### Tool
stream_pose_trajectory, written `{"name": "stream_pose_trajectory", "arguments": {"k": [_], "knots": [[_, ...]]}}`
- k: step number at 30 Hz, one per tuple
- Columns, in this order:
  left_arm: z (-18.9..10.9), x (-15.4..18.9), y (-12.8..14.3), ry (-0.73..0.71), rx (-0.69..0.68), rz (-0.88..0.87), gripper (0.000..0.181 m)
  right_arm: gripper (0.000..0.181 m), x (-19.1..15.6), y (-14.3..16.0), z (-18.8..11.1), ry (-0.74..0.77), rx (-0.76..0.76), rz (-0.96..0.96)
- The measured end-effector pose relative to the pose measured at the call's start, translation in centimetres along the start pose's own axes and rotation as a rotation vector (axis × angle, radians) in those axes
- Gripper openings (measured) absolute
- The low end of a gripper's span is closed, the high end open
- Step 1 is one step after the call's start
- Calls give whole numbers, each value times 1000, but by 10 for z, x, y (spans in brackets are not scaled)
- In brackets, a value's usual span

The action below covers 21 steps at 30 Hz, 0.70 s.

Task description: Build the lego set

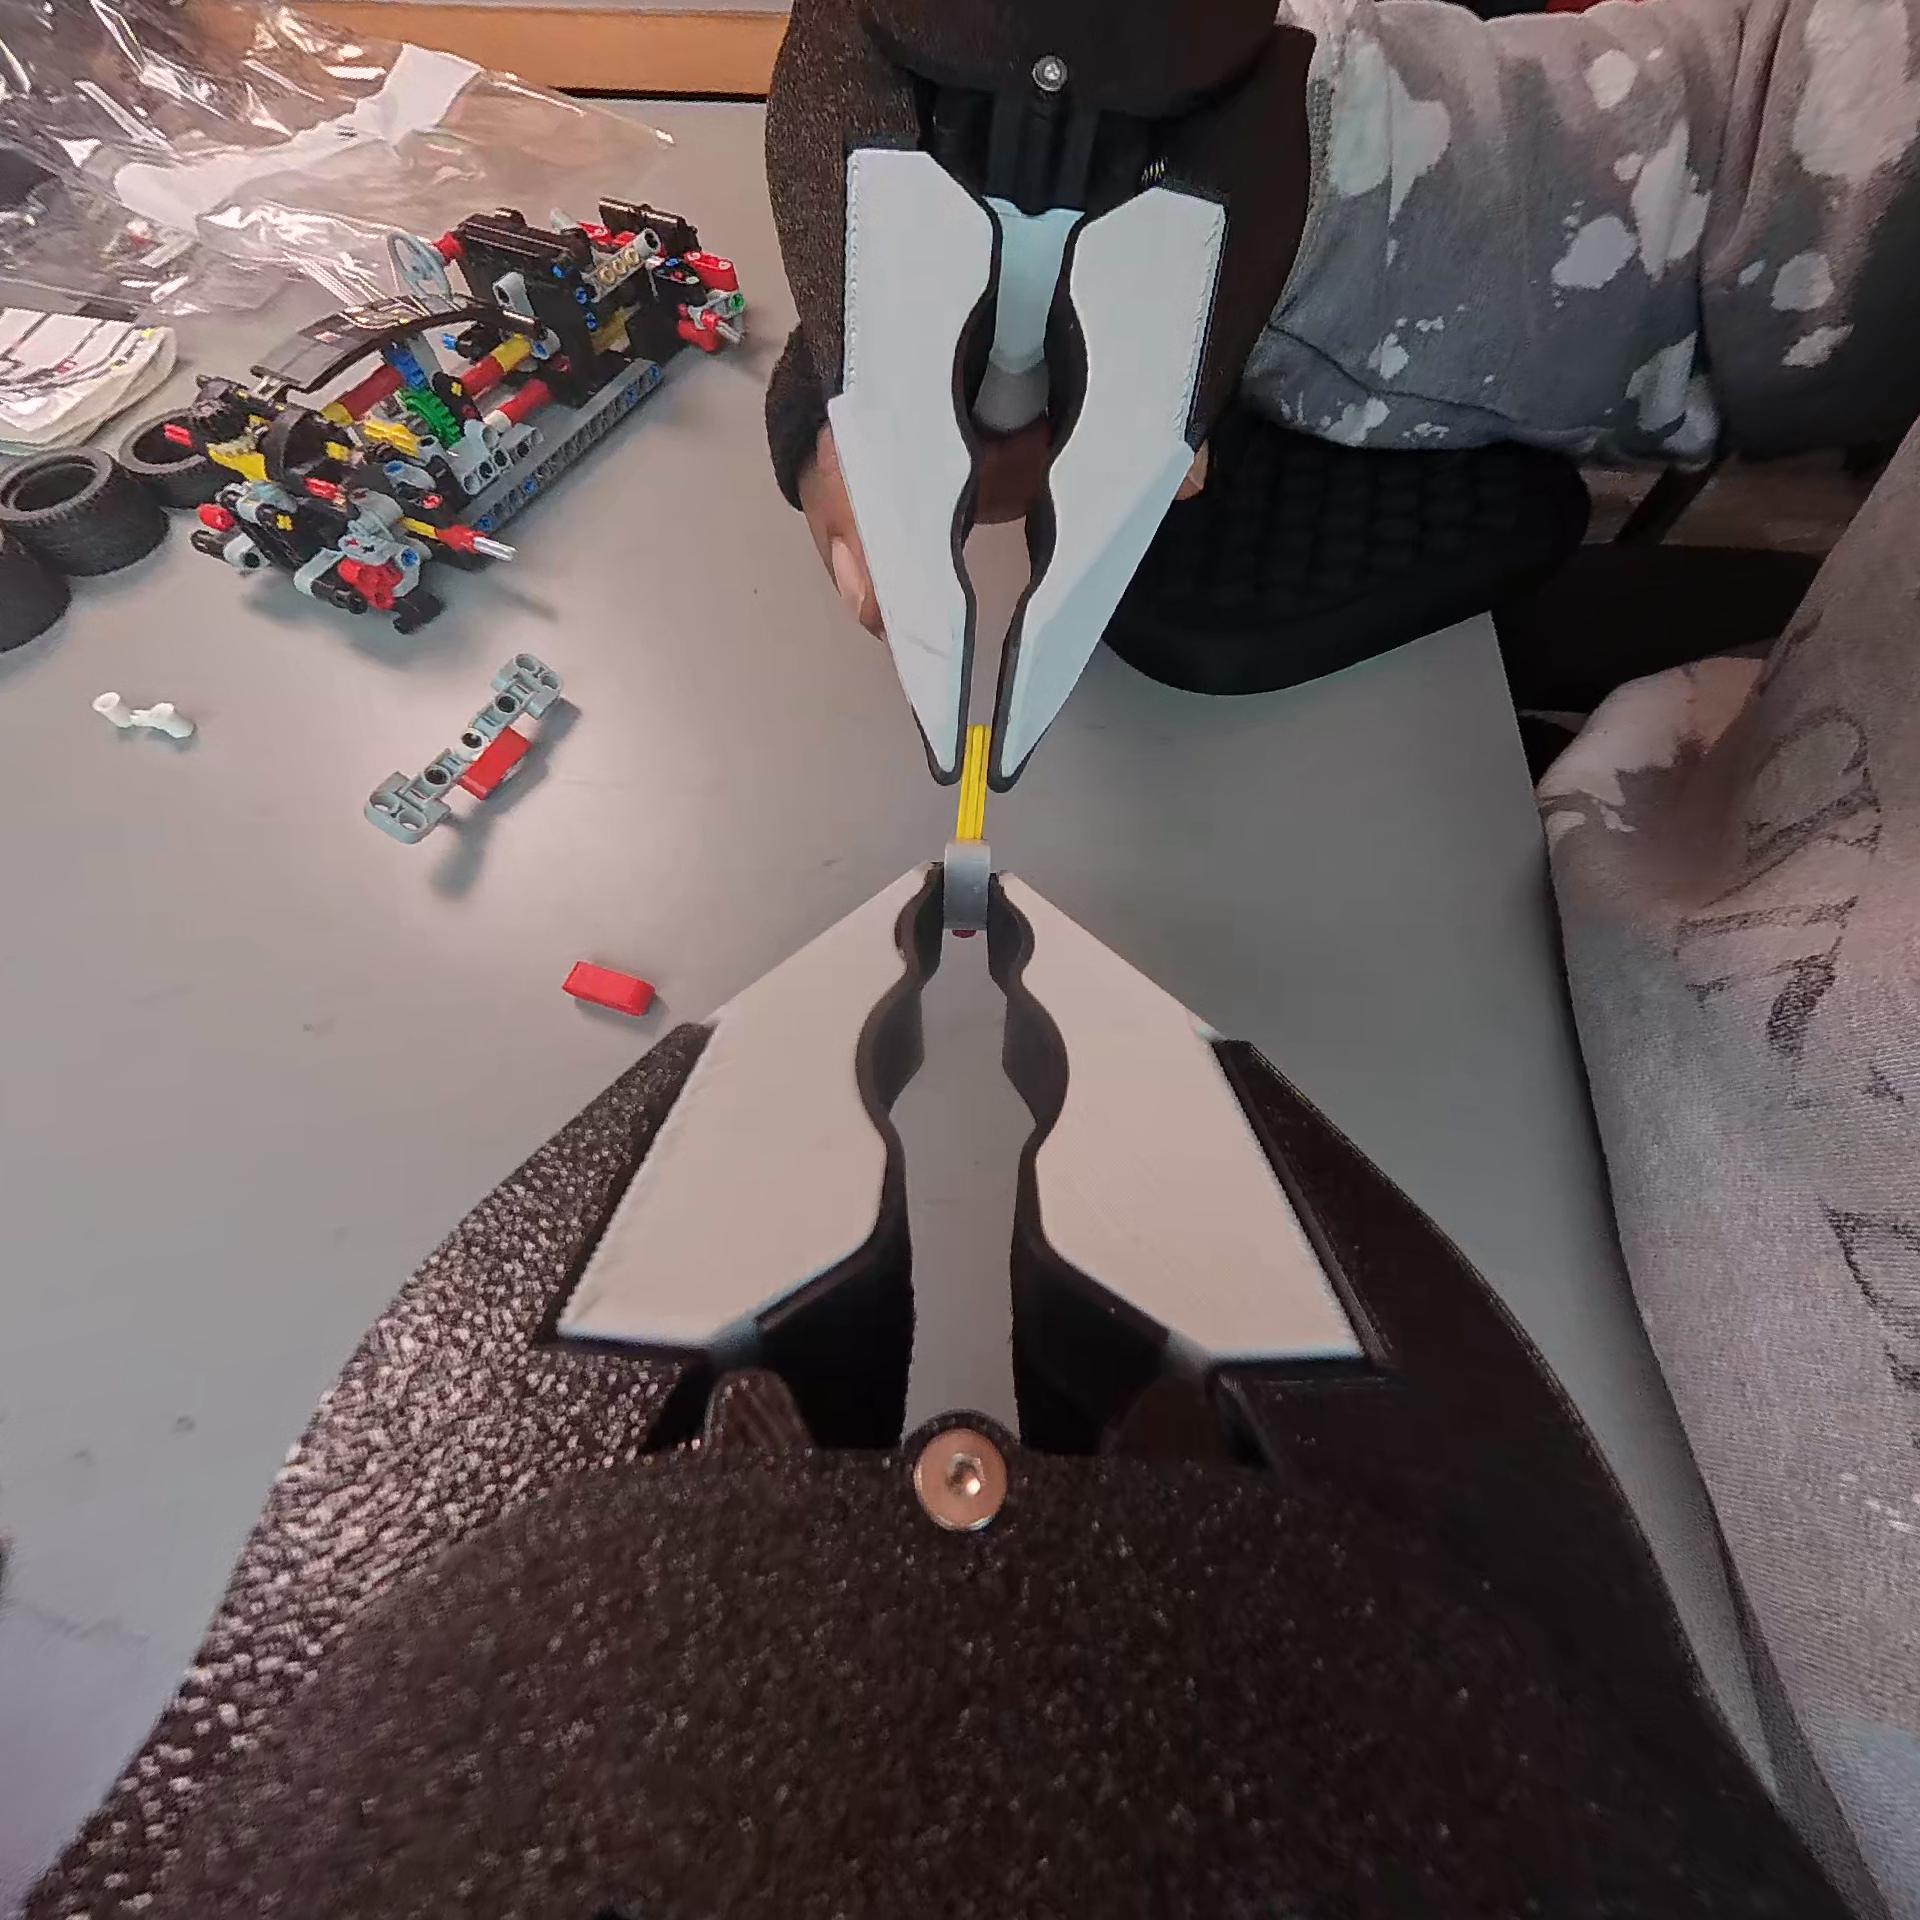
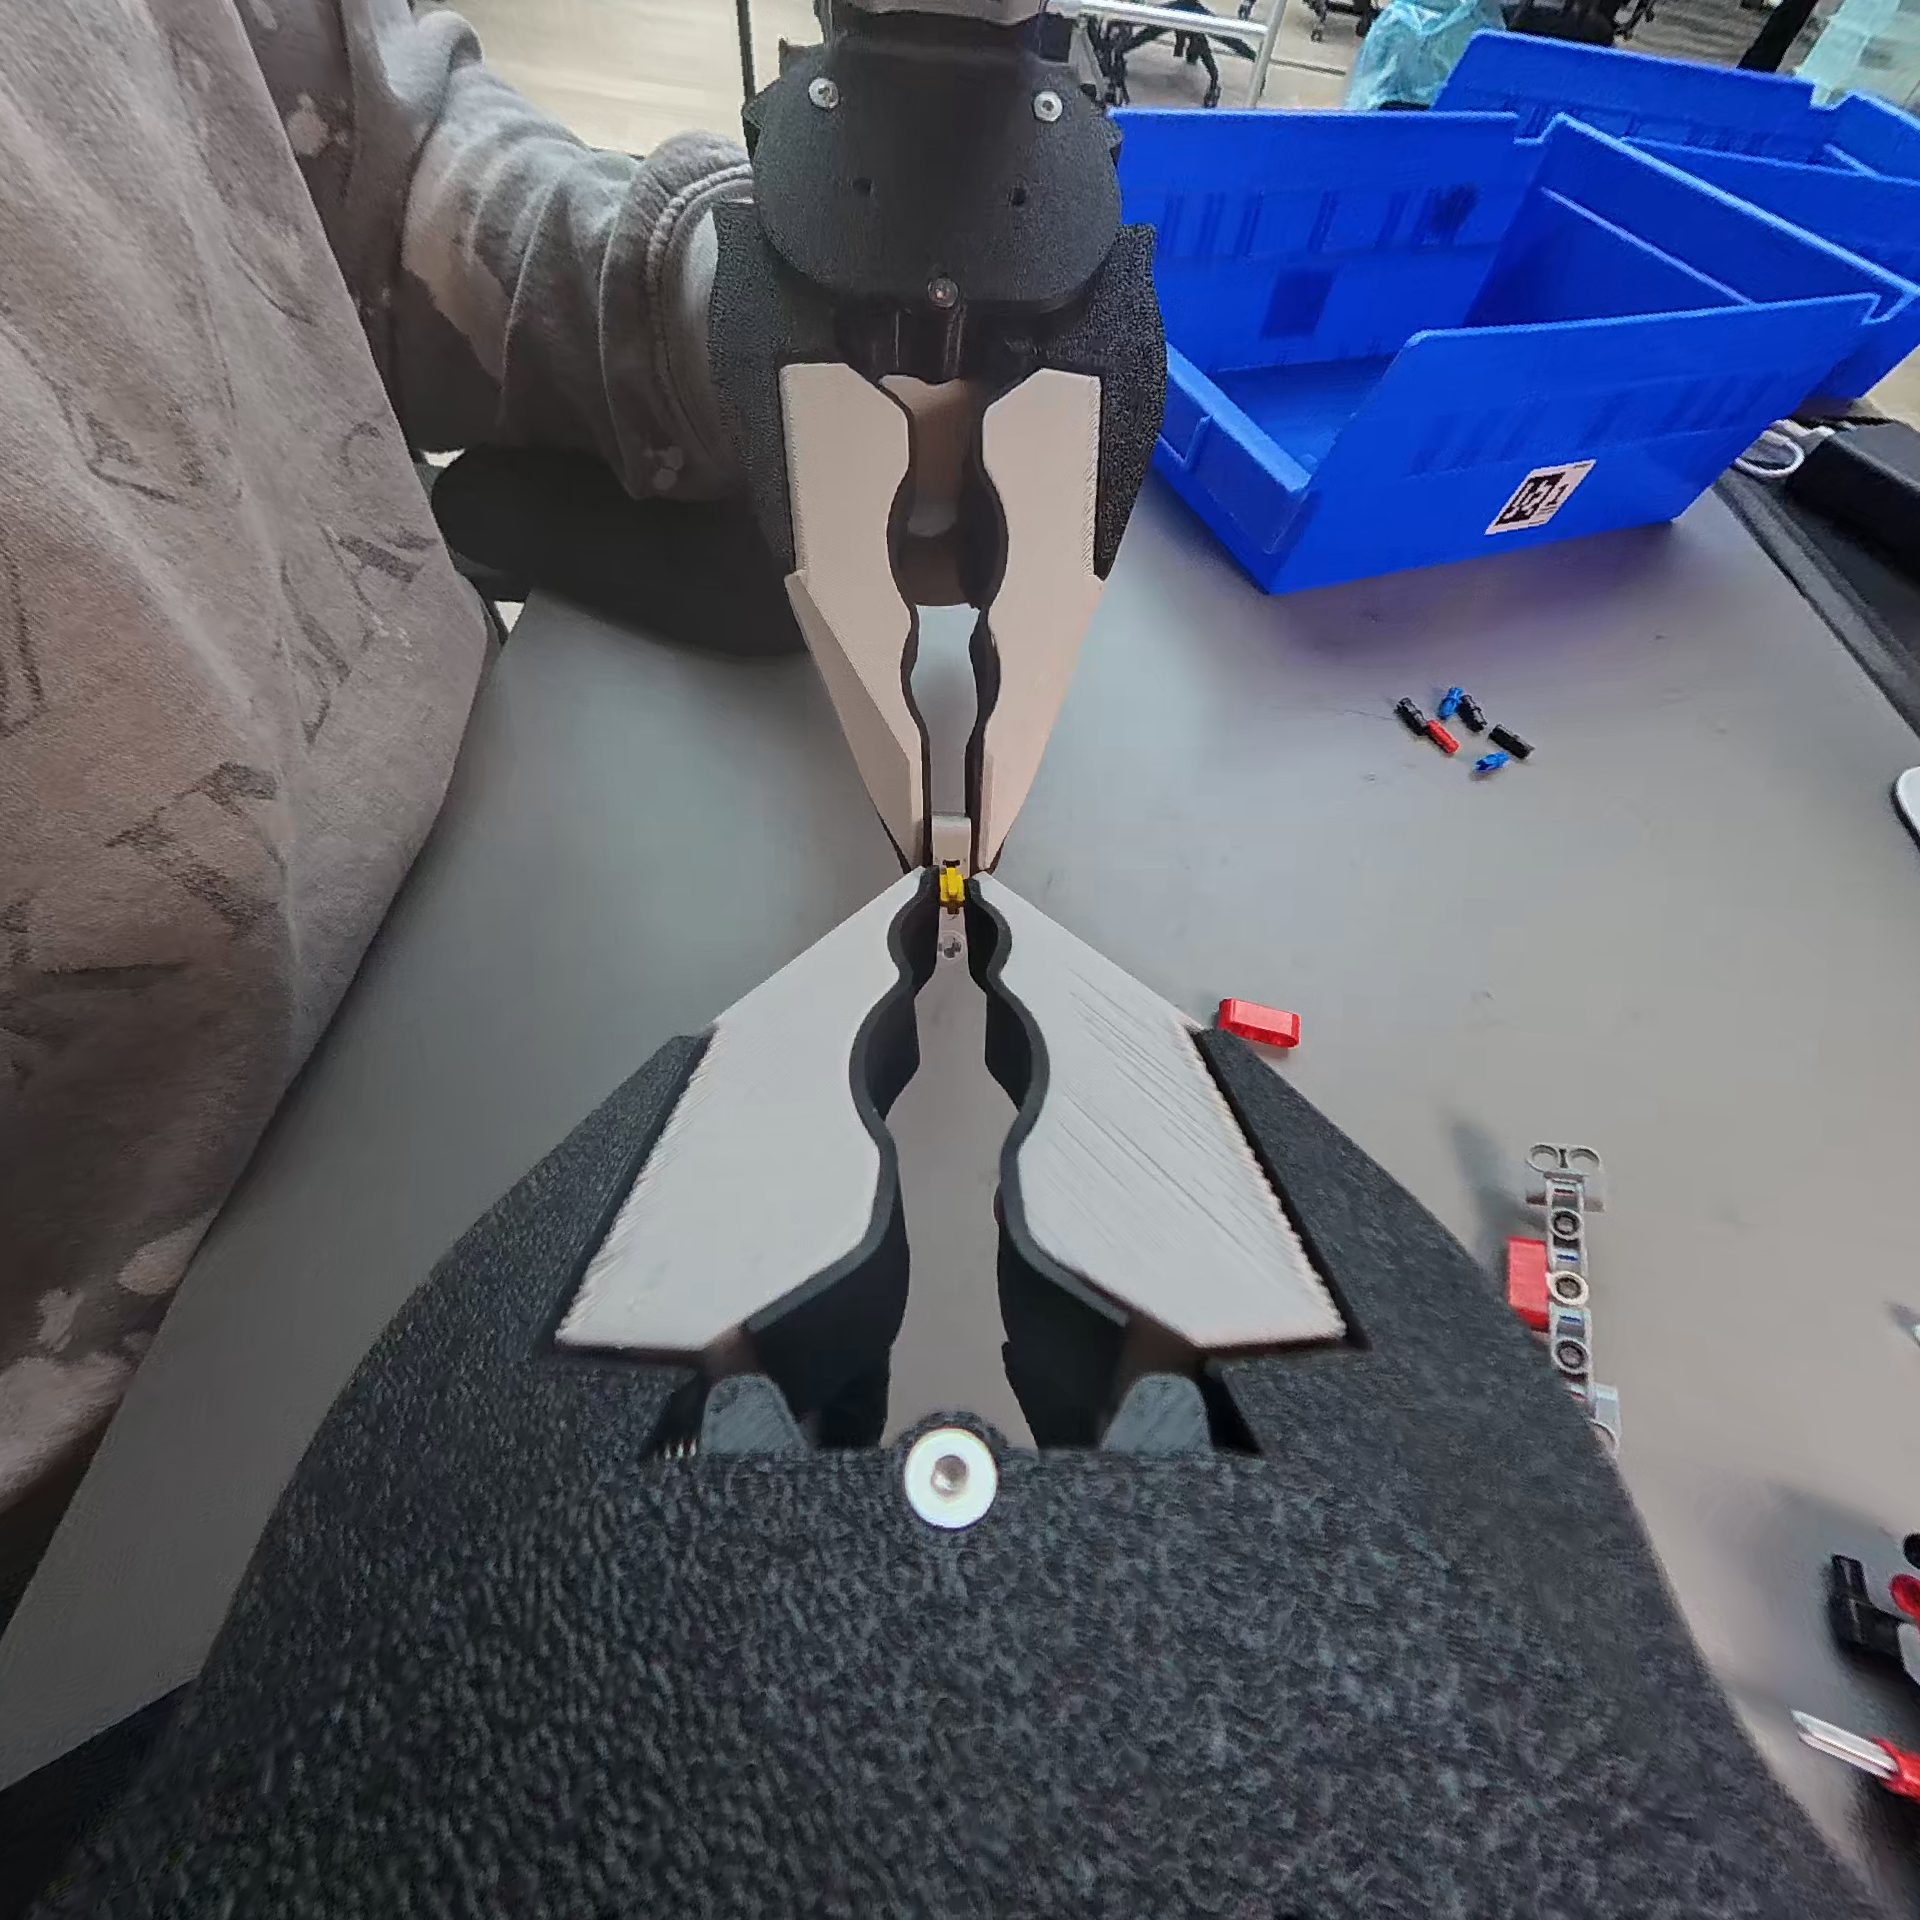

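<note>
Above the grey tabletop (image 1: 727,1039), your left gripper (image 1: 968,894) pinches a grey connector (image 1: 966,883); your right gripper (image 2: 951,896) pinches the yellow axle (image 1: 977,779) meeting it. At ten o'clock, well apart, sits the car chassis (image 1: 436,416).

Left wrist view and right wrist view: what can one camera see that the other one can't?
Only the left wrist view shows the half-built car, the black tyres and the clear plastic bags.

Only the right wrist view shows the blue bins and the little loose pins.

Both show the left gripper pinching a grey piece and the right gripper pinching a yellow axle, tip to tip, plus the red piece and the grey beam on the table.
</note>
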<state>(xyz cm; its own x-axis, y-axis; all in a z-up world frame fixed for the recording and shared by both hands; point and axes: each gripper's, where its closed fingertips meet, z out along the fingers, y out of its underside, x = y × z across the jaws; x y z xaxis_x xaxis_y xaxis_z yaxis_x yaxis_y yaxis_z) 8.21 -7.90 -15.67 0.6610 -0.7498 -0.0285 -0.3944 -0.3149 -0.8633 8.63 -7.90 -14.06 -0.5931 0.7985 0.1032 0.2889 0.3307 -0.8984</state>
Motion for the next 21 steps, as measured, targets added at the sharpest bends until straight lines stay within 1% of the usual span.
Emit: {"name": "stream_pose_trajectory", "arguments": {"k": [4, 8, 17, 21], "knots": [[-2, -1, -1, -48, 16, 61, 5, 2, 0, -2, 1, 27, 16, -29], [-6, 0, -6, -73, 58, 100, 4, 1, -1, -6, 0, 25, 64, -9], [-16, 6, -20, -66, 143, 131, 4, 1, -7, -21, -6, -31, 216, 76], [-19, 9, -26, -64, 180, 138, 4, 1, -9, -27, -9, -51, 260, 102]]}}
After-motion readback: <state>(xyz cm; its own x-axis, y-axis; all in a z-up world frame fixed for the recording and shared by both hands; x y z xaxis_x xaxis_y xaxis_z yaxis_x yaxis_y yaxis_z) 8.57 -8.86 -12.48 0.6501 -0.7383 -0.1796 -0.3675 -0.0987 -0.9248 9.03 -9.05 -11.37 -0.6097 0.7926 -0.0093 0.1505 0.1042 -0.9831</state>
